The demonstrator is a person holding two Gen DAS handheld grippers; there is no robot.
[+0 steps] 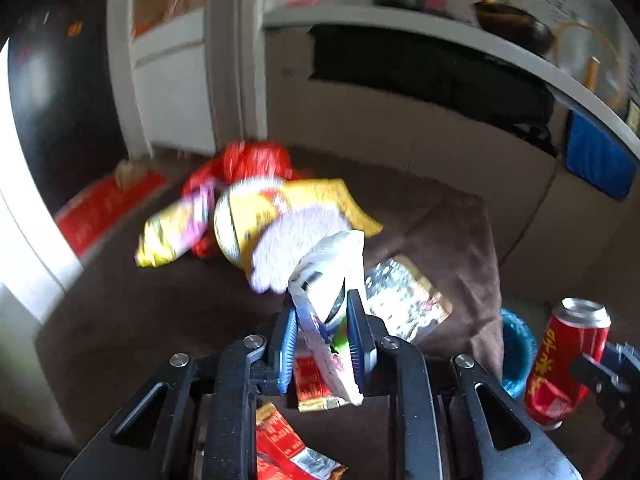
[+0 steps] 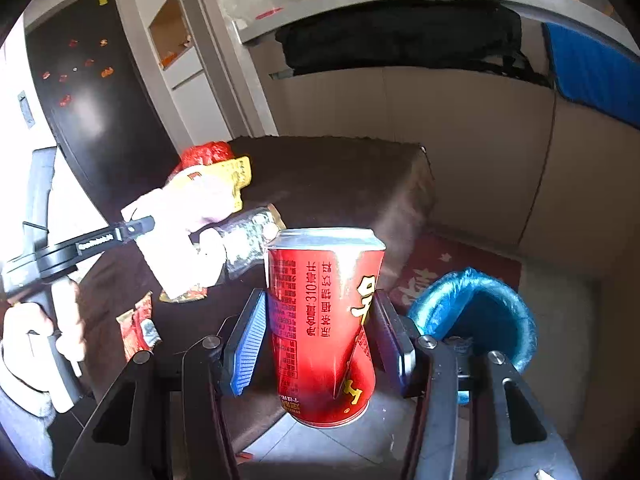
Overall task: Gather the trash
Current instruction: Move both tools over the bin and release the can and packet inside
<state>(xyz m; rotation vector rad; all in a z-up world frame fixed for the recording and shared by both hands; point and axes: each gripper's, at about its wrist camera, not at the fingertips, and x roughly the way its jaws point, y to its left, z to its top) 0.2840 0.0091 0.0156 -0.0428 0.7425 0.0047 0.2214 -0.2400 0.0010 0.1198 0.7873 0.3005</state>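
My left gripper (image 1: pixel 322 312) is shut on a white snack wrapper (image 1: pixel 328 284), held above the brown table (image 1: pixel 140 304); the wrapper also shows in the right wrist view (image 2: pixel 184 236). My right gripper (image 2: pixel 320 320) is shut on a red drink can (image 2: pixel 324 328), held upright in the air off the table's right side; the can also shows in the left wrist view (image 1: pixel 564 360). A bin with a blue liner (image 2: pixel 476 312) stands on the floor just right of the can. More wrappers lie on the table: yellow (image 1: pixel 172 232), red (image 1: pixel 252 160) and silver (image 1: pixel 404 300).
Small red packets (image 1: pixel 280 448) lie at the table's near edge. A grey counter (image 1: pixel 440 28) with pans runs behind, above a beige cabinet front. A black fridge (image 2: pixel 92 108) stands at the left. A red mat (image 2: pixel 448 264) lies on the floor.
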